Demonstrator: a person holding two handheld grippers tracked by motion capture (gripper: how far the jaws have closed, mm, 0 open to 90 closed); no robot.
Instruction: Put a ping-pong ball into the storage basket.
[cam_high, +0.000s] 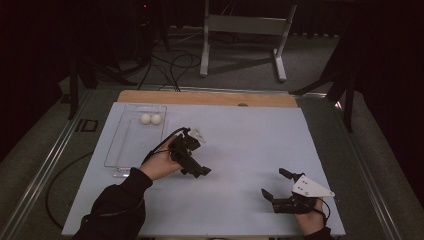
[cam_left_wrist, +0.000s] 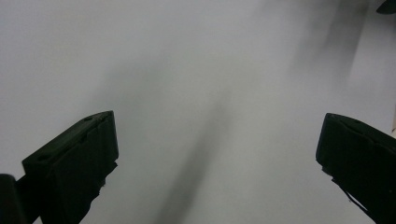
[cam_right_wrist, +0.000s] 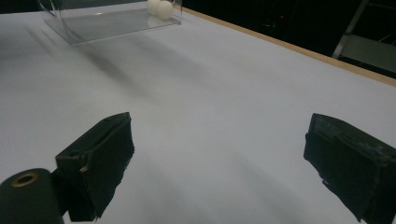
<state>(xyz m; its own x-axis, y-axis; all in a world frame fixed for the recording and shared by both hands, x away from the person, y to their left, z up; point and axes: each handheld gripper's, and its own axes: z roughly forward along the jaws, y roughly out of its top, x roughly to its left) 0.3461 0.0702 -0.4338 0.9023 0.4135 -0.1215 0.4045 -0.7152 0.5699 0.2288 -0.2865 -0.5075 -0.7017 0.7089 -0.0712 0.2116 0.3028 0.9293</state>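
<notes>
Down at the near edge of the high view, my right gripper (cam_high: 276, 187) rests low on the white table (cam_high: 240, 150), jaws spread wide with nothing in them, well away from the clear tray (cam_high: 116, 150). My left gripper (cam_high: 192, 162) hovers just beside the tray's near right side, also gaping and empty, pointing down at bare table. Both white balls (cam_high: 150, 119) sit touching at the tray's far end.

Left gripper view: jaws apart over plain tabletop (cam_left_wrist: 187, 70), so it's parked, I'd guess.

Right gripper view: jaws apart, aimed toward the tray (cam_right_wrist: 107, 21) and the balls (cam_right_wrist: 160, 8) far ahead.
</notes>
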